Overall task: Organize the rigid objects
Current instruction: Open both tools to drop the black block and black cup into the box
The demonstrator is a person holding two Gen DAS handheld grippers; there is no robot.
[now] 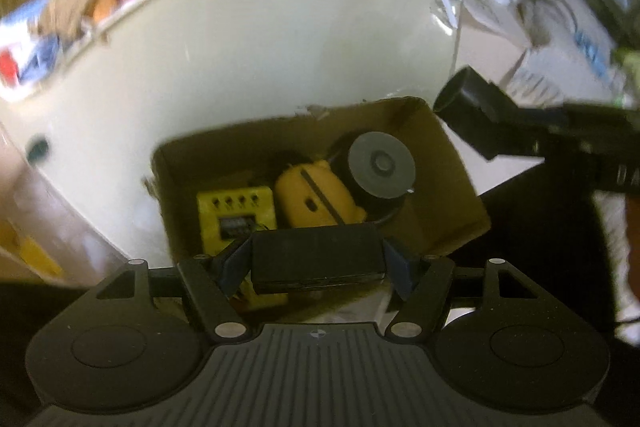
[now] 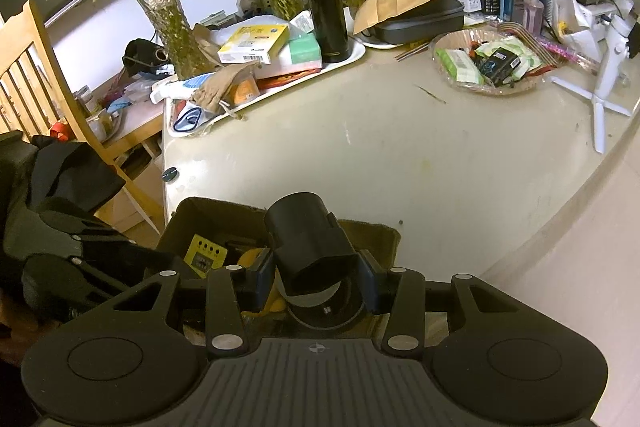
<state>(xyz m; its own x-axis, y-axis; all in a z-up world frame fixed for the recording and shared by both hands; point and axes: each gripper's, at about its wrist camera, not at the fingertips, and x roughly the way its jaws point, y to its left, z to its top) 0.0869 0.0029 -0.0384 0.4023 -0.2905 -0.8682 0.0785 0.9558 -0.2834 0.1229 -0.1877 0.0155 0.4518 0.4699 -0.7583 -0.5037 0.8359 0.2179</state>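
Place: I'm working in a lived-in home.
Evidence: cluttered dining table (image 2: 360, 155), wooden chair (image 2: 36, 75), plants in glass vases (image 2: 176, 27), black thermos (image 2: 326, 7), snack basket (image 2: 492, 63).

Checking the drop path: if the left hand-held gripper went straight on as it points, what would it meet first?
Probably the yellow items inside the cardboard box; the black block it grips hangs just above them. Depth is unclear.

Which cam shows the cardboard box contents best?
Left wrist. It looks down into the cardboard box, showing the yellow module, yellow rounded case and grey disc. In the right wrist view the black cylinder held in the right gripper hides most of the box.
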